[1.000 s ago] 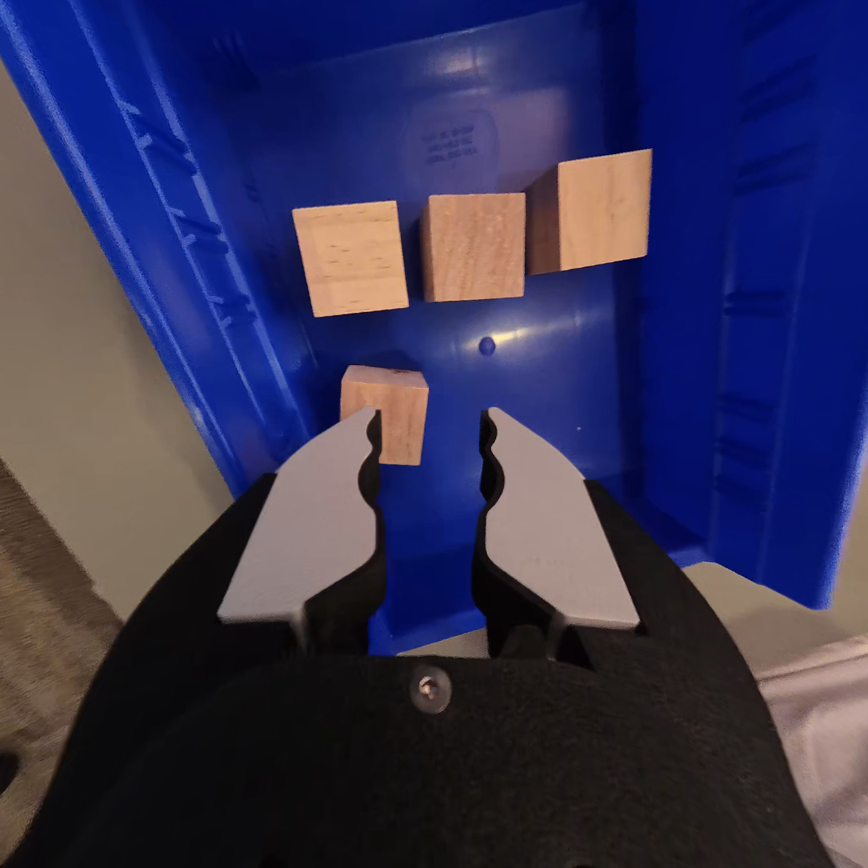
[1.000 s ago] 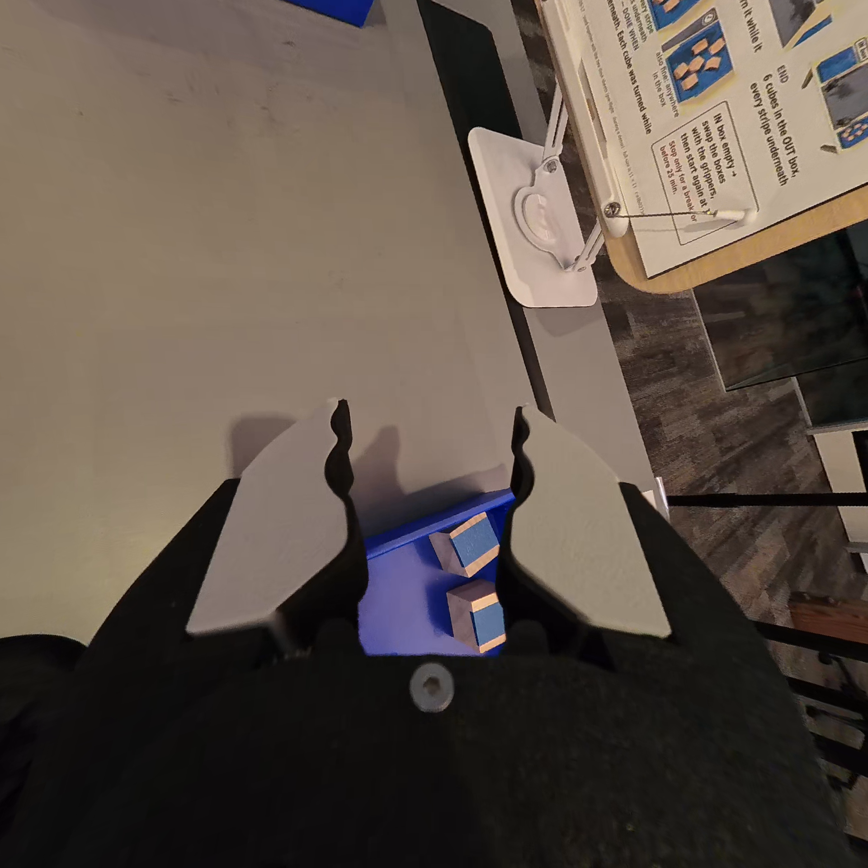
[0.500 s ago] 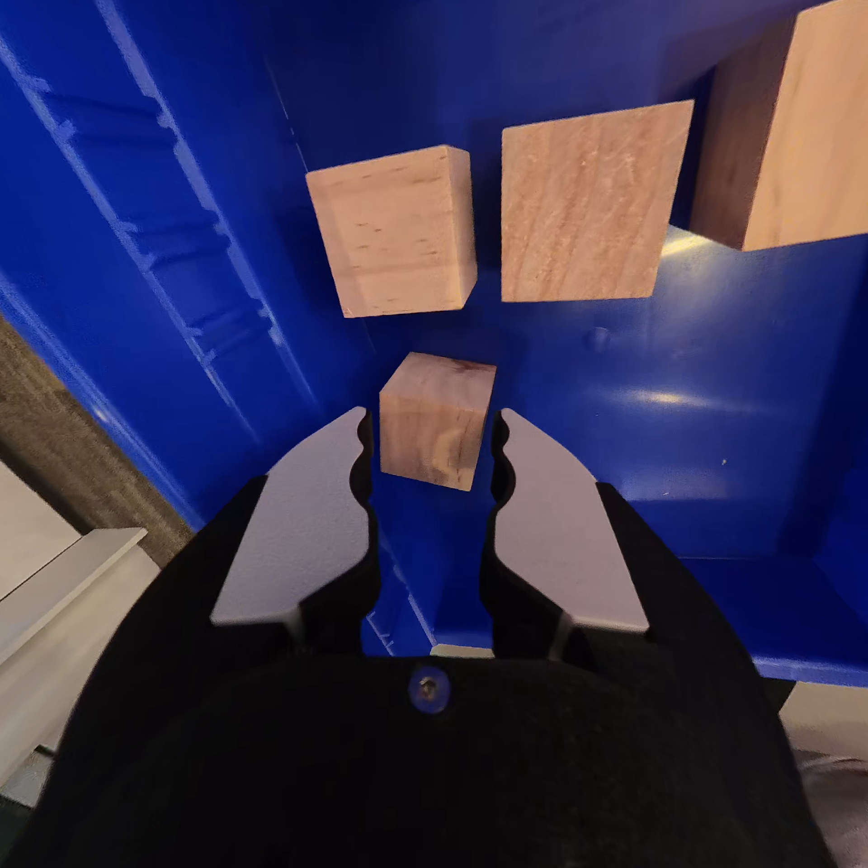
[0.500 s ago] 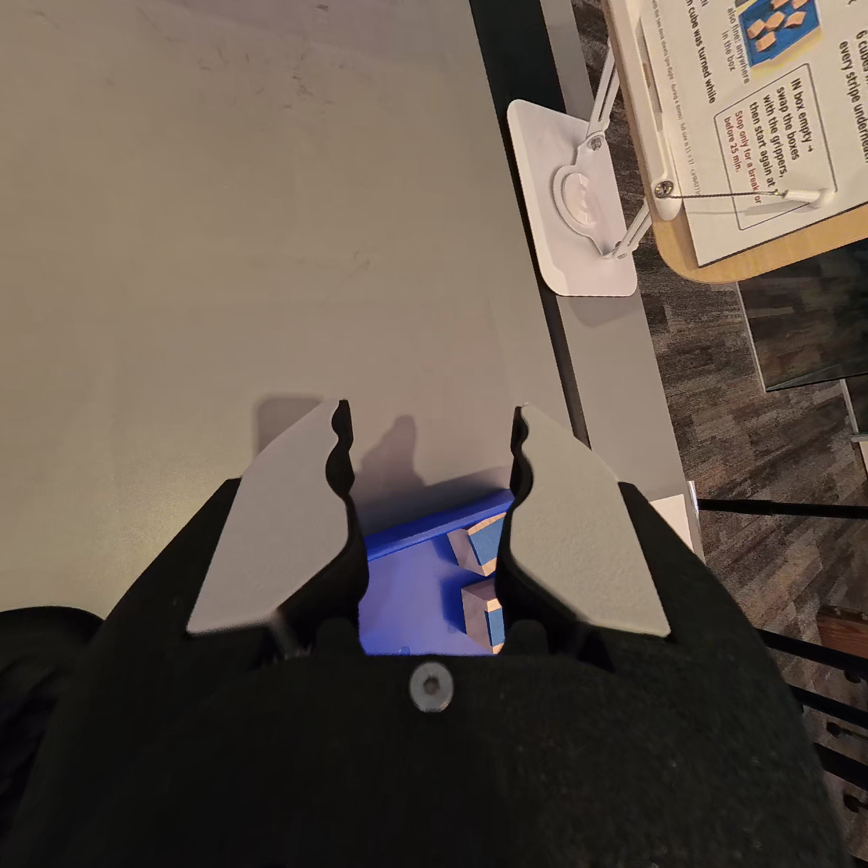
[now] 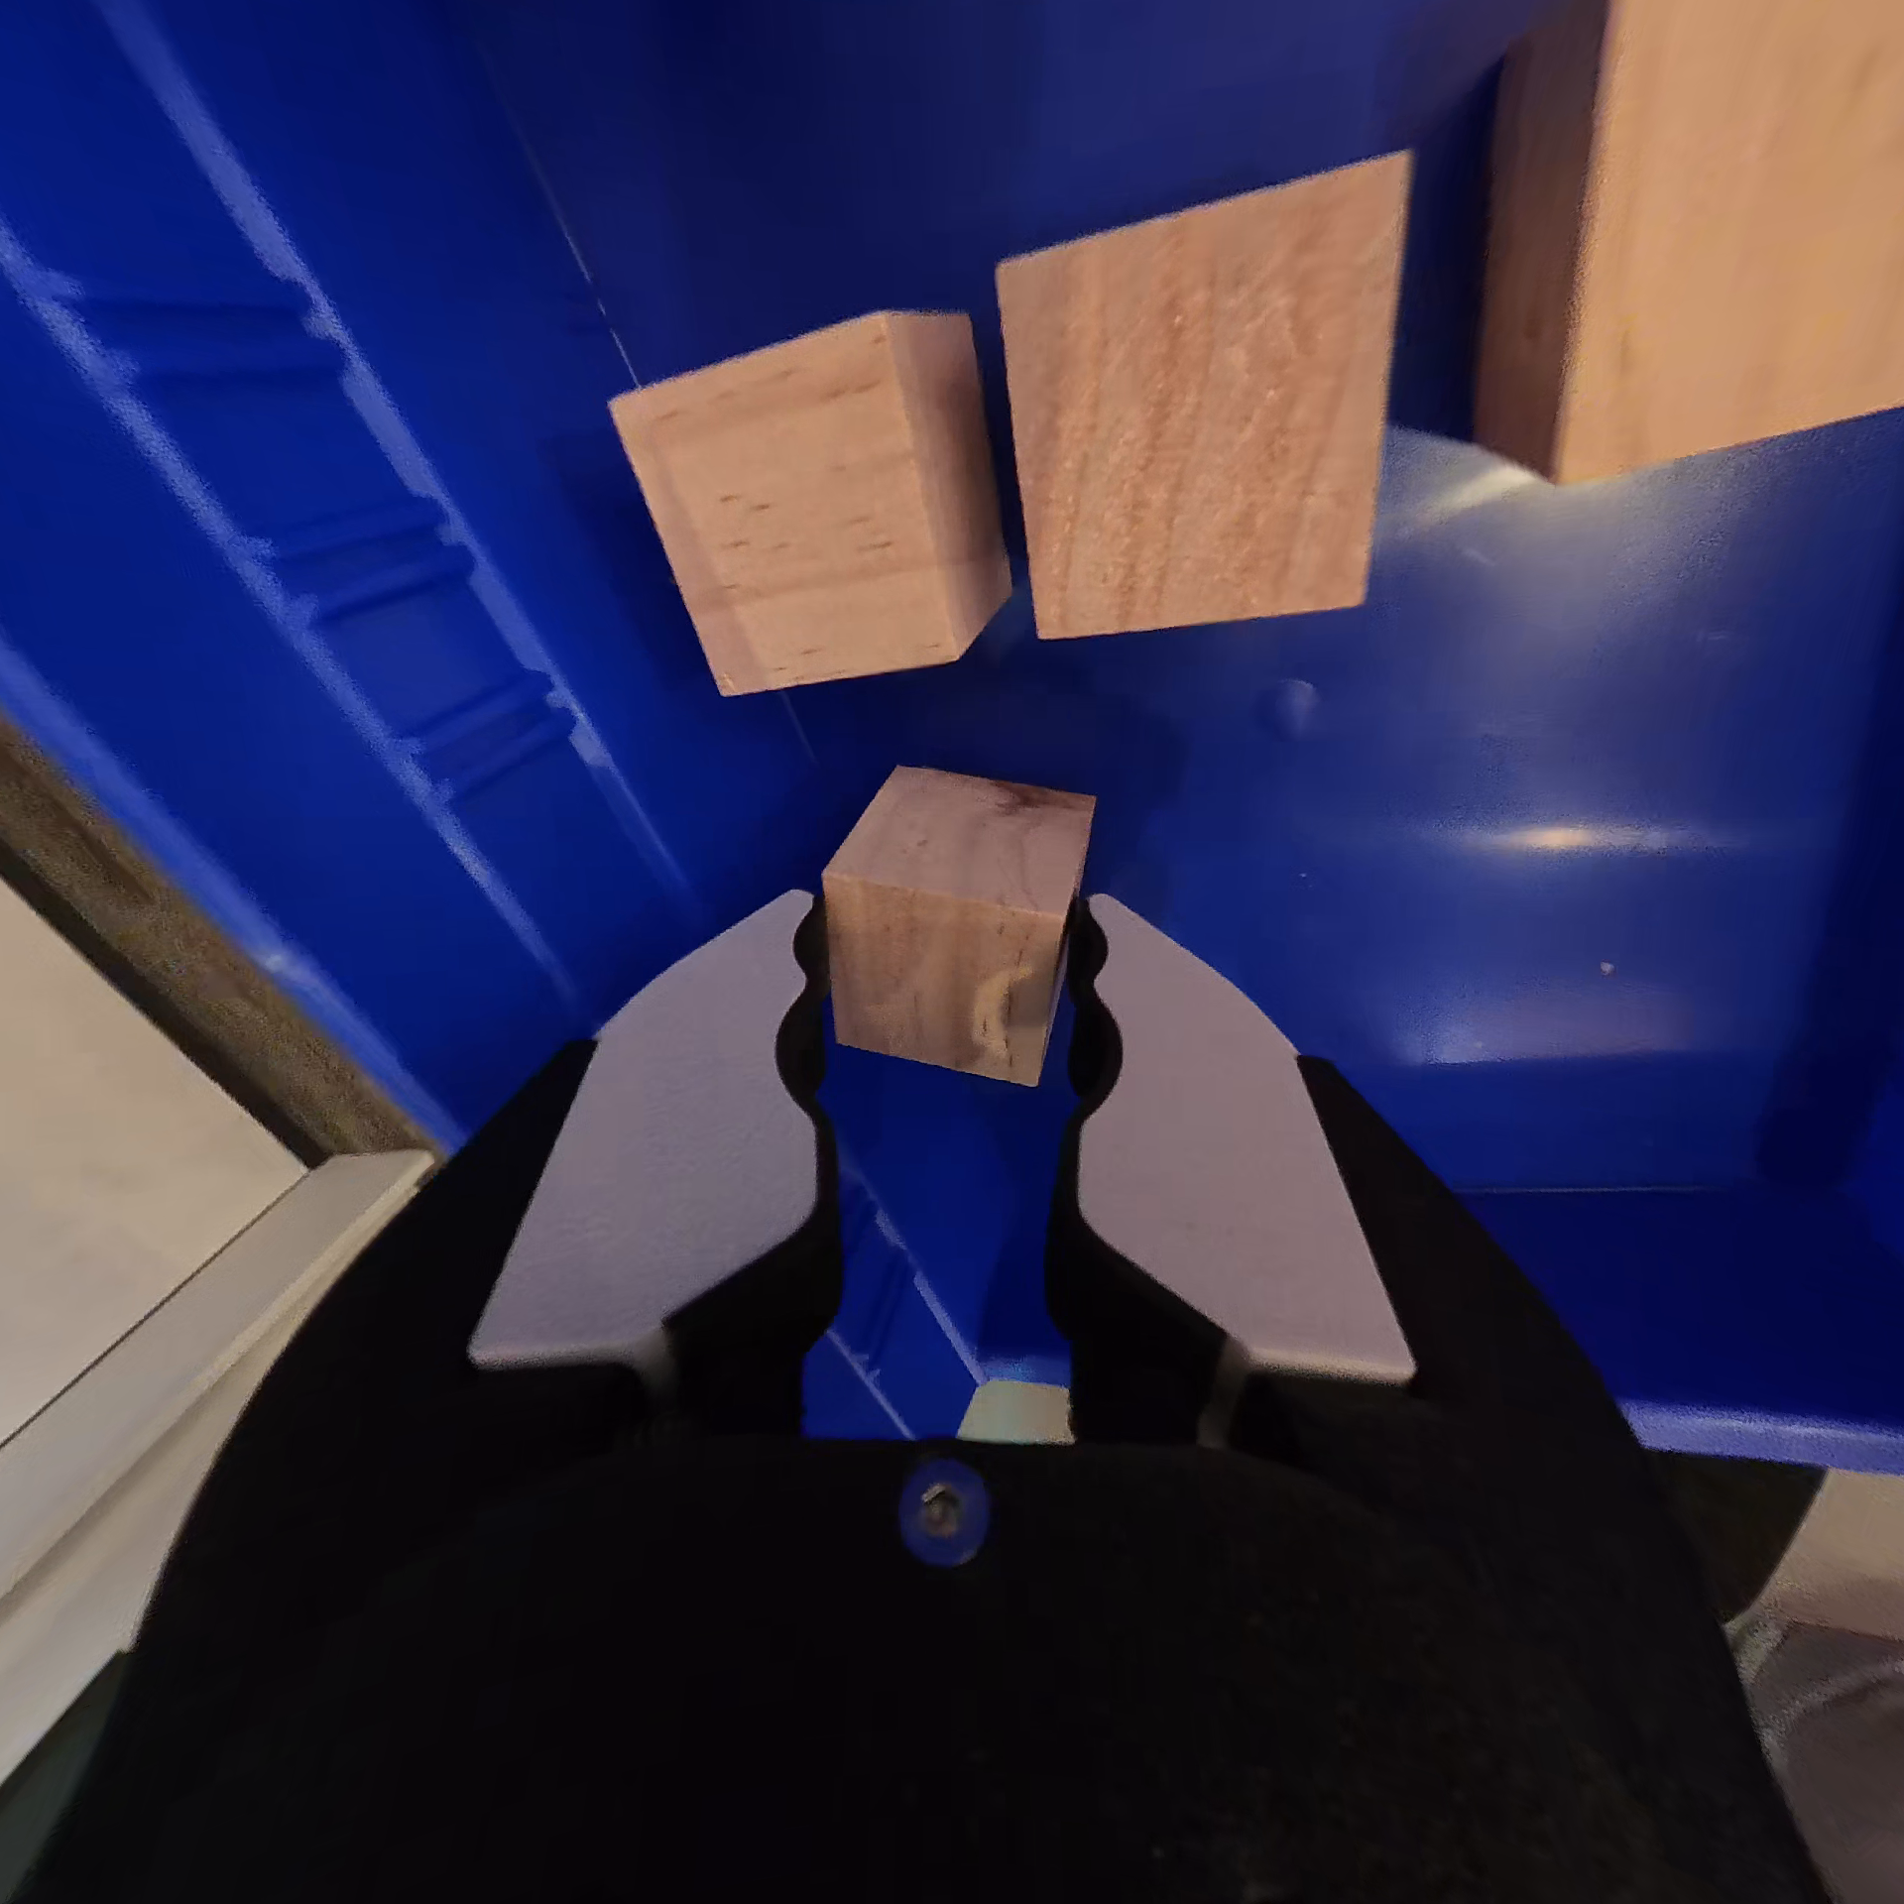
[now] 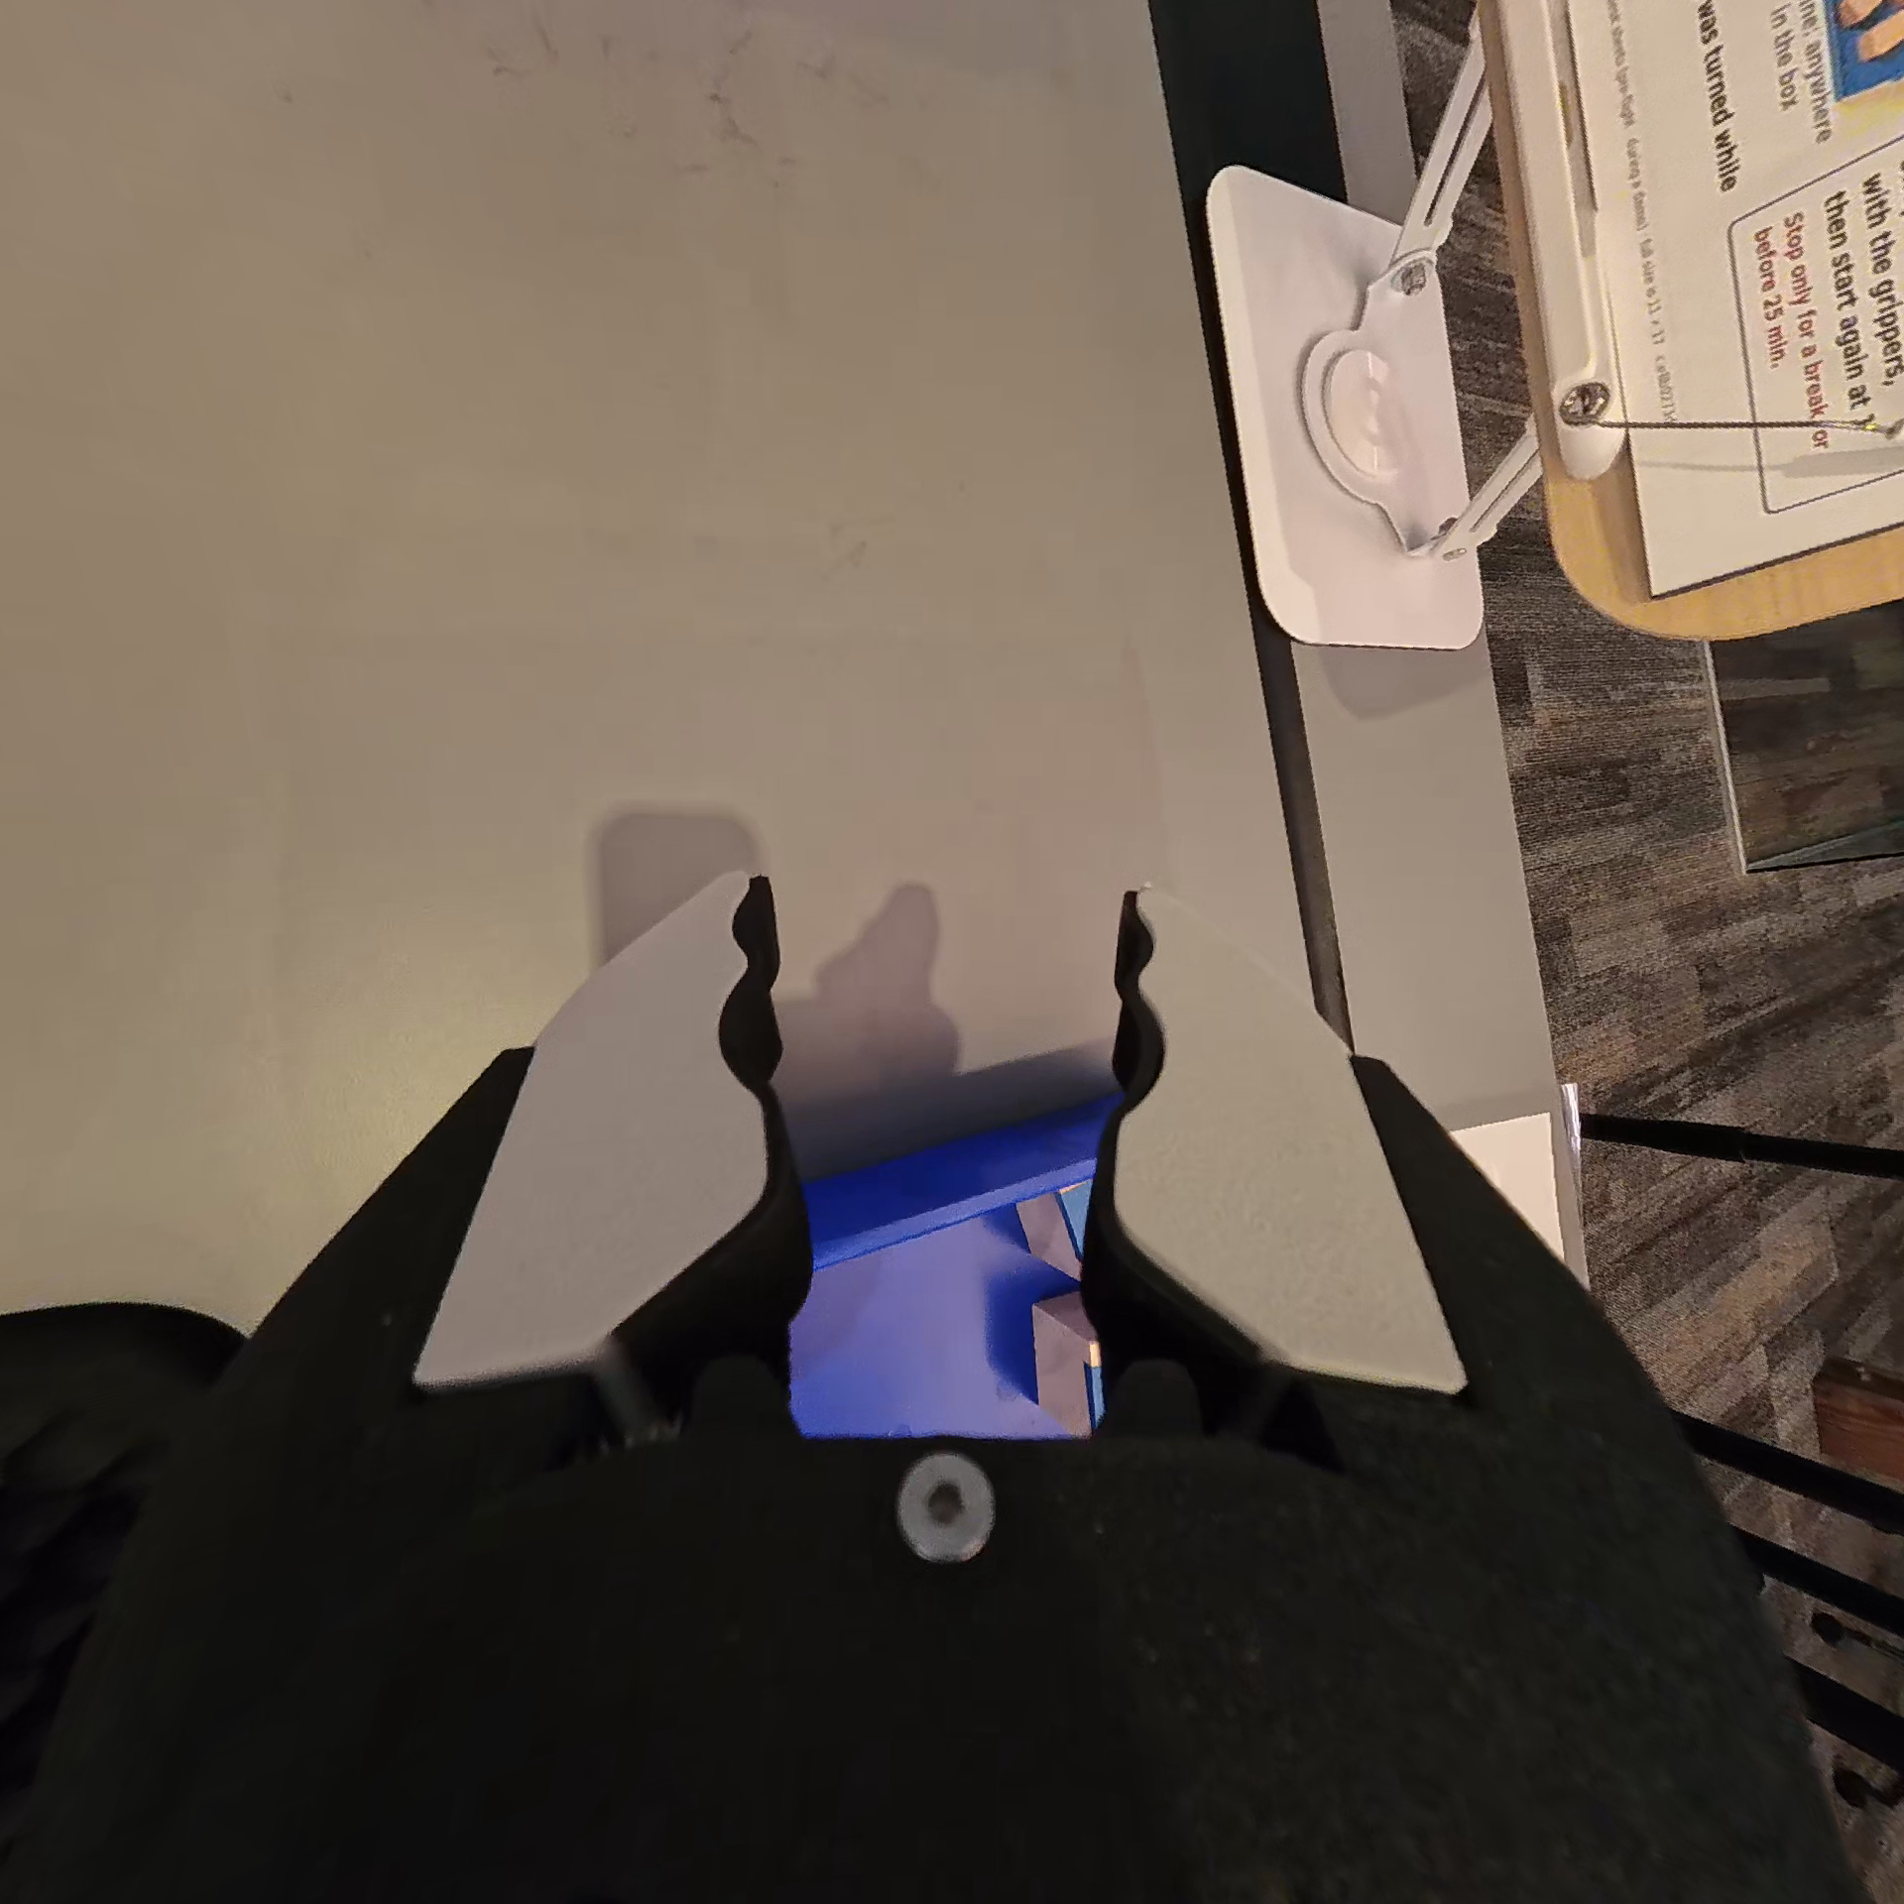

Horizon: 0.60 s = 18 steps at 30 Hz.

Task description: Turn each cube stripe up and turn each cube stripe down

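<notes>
the left tongs (image 5: 946, 907) are reaching into the deep blue plastic bin (image 5: 340, 536), and the small plain wooden cube (image 5: 953, 932) is sitting dead ahead between the tips, both looking to be touching its sides, so i'm calling it clenched on that cube. no long axis to line up. three more wooden cubes (image 5: 1195, 402) are lying just beyond. the right tongs (image 6: 948, 907) are hanging released over the pale grey surface (image 6: 515, 412), well apart. a printed instruction sheet (image 6: 1772, 237) is showing at the edge.

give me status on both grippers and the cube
Left gripper jaws astride near cube, grip unconfirmed. Right gripper open, empty, over table. Three cubes beyond, nothing blocking.
</notes>
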### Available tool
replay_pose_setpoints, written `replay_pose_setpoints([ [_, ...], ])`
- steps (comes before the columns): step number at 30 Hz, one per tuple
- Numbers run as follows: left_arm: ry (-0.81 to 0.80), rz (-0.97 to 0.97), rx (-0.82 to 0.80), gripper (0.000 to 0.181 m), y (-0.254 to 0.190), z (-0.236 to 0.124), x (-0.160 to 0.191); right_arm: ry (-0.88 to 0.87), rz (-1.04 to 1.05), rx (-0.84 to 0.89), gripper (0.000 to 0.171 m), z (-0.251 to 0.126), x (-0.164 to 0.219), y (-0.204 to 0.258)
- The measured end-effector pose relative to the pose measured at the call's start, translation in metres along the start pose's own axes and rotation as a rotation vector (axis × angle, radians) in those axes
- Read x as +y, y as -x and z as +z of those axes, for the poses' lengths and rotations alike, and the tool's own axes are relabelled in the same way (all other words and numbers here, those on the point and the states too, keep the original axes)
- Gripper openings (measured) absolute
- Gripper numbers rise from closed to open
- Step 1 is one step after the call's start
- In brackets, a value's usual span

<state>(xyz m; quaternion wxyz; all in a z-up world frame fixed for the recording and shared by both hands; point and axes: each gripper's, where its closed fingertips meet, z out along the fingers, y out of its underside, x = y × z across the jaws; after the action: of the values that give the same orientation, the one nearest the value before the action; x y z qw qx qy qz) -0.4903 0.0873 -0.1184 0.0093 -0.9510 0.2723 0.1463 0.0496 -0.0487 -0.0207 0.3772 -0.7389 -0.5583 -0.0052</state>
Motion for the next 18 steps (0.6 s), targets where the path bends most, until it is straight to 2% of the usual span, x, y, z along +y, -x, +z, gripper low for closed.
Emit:
replay_pose_setpoints([
  [2,-0.1,0.017,0.032,0.045,-0.006,-0.021,-0.007,-0.01,-0.009,0.01,0.062,0.0,-0.004,-0.001],
  [5,-0.39,0.068,0.181,0.045,-0.031,-0.078,-0.024,-0.057,-0.04,0.049,0.062,-0.001,-0.02,-0.004],
  [9,-0.86,0.231,0.559,0.045,-0.097,-0.188,-0.035,-0.22,-0.107,0.141,0.062,0.001,-0.075,-0.004],
  [11,-0.998,0.369,0.798,0.045,-0.139,-0.234,-0.026,-0.331,-0.13,0.189,0.064,0.003,-0.113,0.003],
  [15,-1.017,0.595,1.237,0.044,-0.209,-0.283,-0.003,-0.454,-0.205,0.222,0.064,0.015,-0.175,0.04],
  [18,-0.92,0.635,1.472,0.044,-0.248,-0.294,-0.002,-0.508,-0.291,0.306,0.068,0.012,-0.204,0.06],
])
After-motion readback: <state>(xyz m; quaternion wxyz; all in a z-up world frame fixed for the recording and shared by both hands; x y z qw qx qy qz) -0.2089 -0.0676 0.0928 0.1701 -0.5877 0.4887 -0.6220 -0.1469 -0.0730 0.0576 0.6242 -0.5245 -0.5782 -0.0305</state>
